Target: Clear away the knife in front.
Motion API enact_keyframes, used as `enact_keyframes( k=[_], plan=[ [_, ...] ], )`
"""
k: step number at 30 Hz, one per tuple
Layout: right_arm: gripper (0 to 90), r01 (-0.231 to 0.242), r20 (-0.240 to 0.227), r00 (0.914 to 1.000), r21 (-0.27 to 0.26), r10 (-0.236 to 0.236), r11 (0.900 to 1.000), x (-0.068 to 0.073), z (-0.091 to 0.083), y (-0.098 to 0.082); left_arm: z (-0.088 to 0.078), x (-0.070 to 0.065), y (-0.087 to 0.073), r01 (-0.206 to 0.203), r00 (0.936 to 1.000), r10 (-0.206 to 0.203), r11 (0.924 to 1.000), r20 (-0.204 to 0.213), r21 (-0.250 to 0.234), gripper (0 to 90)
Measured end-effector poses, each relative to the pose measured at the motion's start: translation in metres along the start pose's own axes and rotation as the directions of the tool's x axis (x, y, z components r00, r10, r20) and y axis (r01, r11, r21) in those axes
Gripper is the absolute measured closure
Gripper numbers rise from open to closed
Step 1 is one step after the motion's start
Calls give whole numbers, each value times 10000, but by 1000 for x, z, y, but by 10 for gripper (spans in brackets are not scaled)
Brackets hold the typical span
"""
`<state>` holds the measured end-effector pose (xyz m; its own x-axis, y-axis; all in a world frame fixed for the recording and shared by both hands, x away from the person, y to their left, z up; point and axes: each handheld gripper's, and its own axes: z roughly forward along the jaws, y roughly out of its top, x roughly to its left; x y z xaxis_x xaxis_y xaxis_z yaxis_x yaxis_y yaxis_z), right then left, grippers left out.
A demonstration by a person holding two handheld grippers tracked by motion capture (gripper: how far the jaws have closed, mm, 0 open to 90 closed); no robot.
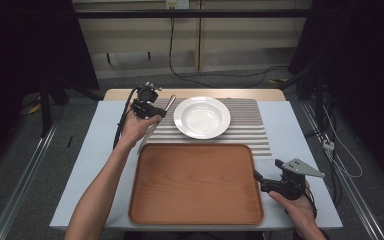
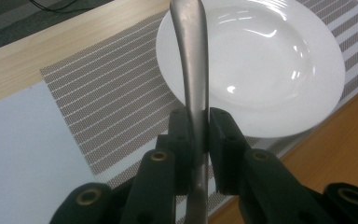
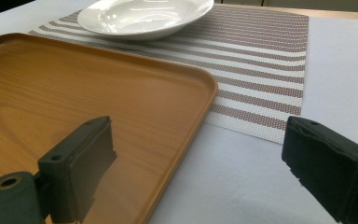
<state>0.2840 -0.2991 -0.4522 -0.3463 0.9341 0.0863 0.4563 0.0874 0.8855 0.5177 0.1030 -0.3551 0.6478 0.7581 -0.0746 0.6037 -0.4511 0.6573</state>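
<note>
— Starting nearest the person: why does the right hand-held gripper (image 1: 256, 176) sit just off the tray's right edge with nothing in it?

— Its jaws stand wide apart over the bare counter (image 3: 242, 177), one beside the rim of the wooden tray (image 3: 98, 93). My reading is that it waits there, out of the way, ready to steady or take hold of the tray if needed.

— And the tray itself?

— It lies flat with nothing on it, close to the person, partly overlapping the near edge of the striped placemat (image 1: 252, 120). It looks like the place where things are carried from or to.

— Farther out, what is the left hand-held gripper (image 2: 199, 140) doing?

— It is clamped on a metal utensil (image 2: 192, 60), pinching the slim handle between its pads. The handle runs up across the left rim of the white plate (image 2: 261, 60), above the placemat. The working end is hidden below the jaws, so I cannot tell spoon from fork.

— Why grip it there?

— Probably for balance: a mid-handle pinch keeps it from swinging while it is set beside the plate.
</note>
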Motion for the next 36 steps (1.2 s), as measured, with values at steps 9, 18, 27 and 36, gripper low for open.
enact_keyframes(
  k=[9,18,27,36],
  plan=[
    [88,43,17,10000,-13,-43,10000,1,0,0,-15,-14,-15,-712,9974,714,9970,-64,297,800],
    [87,40,6,10000,4,-40,10000,1,0,0,-27,-28,-26,-811,9967,811,9966,-6,129,800],
    [87,43,18,10000,15,-43,10000,1,1,0,-36,-47,-38,-976,9950,970,9948,228,306,799],
    [88,57,13,10000,37,-57,10000,1,1,0,-36,-62,-51,-1204,9921,1172,9899,448,746,800]
  ],
)
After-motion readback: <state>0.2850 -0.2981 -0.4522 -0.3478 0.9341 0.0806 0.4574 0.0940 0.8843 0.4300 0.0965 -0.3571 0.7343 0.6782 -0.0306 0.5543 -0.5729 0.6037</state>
